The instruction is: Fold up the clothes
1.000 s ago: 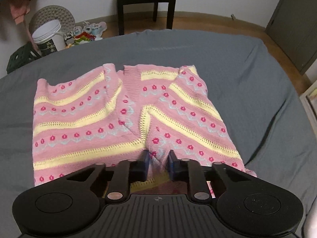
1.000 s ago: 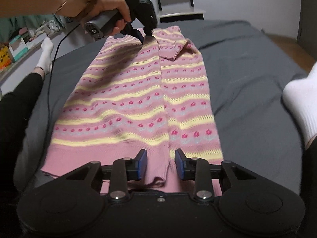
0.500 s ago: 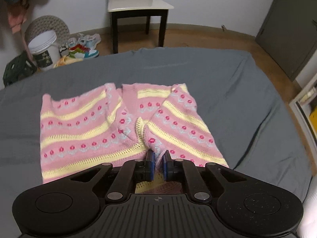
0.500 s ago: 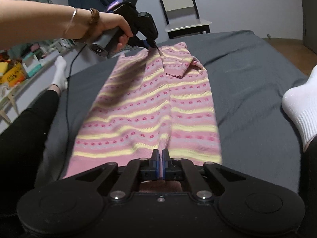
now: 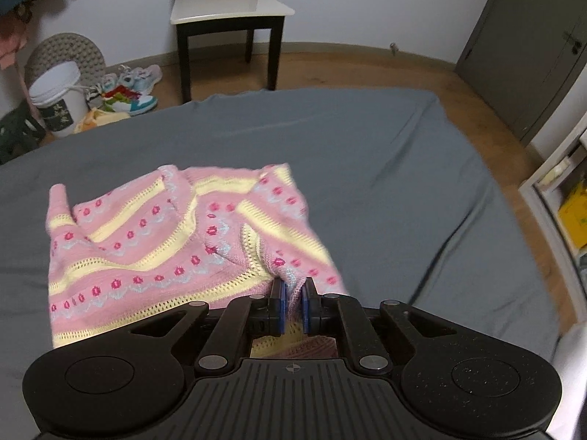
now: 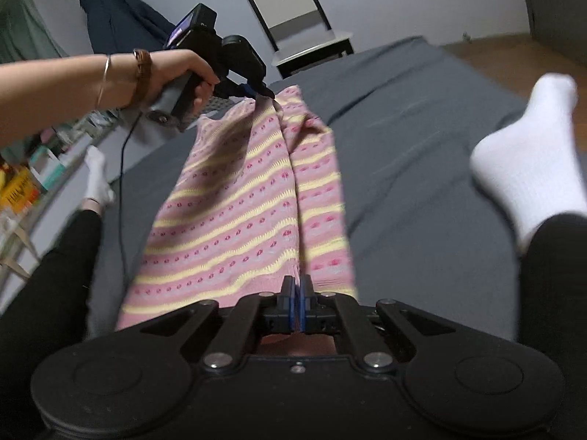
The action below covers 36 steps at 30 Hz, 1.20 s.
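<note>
Both ends of the pink striped sweater (image 6: 249,201) had lifted off the grey bed (image 5: 367,154) since a second earlier. Left gripper (image 5: 292,304) pinched the neckline end, right gripper (image 6: 296,304) clamped the hem, holding the cloth taut, likely so it could be folded cleanly.

bed ahead: your left gripper (image 5: 292,306) faces bare grey sheet (image 5: 367,154) past the sweater (image 5: 154,242).
right flank: a socked foot (image 6: 528,168) blocks you.
left flank: a leg (image 6: 47,293) and cable (image 6: 123,183) crowd you.
</note>
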Available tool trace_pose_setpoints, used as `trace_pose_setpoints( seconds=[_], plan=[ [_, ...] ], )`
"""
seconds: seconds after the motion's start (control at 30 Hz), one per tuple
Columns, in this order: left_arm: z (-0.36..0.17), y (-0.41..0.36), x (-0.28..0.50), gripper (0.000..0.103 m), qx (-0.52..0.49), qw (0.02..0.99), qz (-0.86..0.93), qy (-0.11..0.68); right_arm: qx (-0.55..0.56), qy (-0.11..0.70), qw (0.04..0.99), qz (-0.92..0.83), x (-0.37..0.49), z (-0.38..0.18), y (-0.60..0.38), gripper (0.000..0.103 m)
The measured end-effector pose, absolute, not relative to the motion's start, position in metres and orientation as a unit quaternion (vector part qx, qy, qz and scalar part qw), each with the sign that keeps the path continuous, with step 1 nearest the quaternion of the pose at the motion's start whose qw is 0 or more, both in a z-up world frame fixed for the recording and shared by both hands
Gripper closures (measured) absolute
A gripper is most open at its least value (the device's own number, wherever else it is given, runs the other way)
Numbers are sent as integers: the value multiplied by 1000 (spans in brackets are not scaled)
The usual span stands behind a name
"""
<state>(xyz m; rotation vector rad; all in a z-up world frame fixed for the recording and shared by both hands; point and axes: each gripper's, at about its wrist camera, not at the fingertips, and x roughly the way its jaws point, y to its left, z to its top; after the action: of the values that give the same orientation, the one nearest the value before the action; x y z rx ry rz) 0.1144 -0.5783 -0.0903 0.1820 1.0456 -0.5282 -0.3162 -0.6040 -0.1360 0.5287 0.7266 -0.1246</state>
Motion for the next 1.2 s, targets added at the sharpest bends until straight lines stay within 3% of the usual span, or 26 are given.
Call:
trace_pose_setpoints(
  seconds=[0.1, 0.27, 0.53, 0.63, 0.73, 0.8, 0.83, 1.0, 1.1, 1.13, 1.17, 1.2],
  plan=[
    [-91, -589, 113, 95, 91, 826, -256, 494, 273, 355, 894, -28, -321, -135, -614, 100],
    [-98, -602, 111, 95, 82, 820, -268, 499, 217, 429, 875, -53, -305, -151, -600, 100],
    [-99, -624, 100, 95, 77, 812, -296, 498, 205, 448, 865, -90, -306, -154, -606, 102],
    [-102, -625, 100, 95, 89, 810, -296, 498, 255, 433, 860, -85, -309, -153, -614, 102],
    [-109, -620, 103, 94, 85, 810, -289, 503, 276, 431, 857, -62, -305, -157, -613, 98],
    [-113, -617, 106, 94, 83, 810, -284, 507, 279, 435, 854, -57, -301, -159, -609, 81],
    [-115, -616, 107, 94, 82, 809, -282, 509, 284, 434, 853, -54, -300, -159, -608, 79],
    [-109, -613, 111, 78, 100, 806, -288, 508, 321, 429, 844, -33, -297, -163, -611, 76],
    [-93, -609, 111, 46, 124, 817, -293, 481, 323, 447, 834, -32, -290, -170, -607, 76],
    [-85, -605, 111, 29, 124, 823, -295, 469, 314, 453, 834, -36, -288, -171, -605, 76],
    [-78, -598, 111, 21, 119, 828, -298, 459, 308, 456, 834, -39, -287, -172, -603, 77],
    [-72, -589, 109, 20, 110, 833, -301, 451, 304, 458, 834, -40, -286, -172, -602, 82]
  ],
)
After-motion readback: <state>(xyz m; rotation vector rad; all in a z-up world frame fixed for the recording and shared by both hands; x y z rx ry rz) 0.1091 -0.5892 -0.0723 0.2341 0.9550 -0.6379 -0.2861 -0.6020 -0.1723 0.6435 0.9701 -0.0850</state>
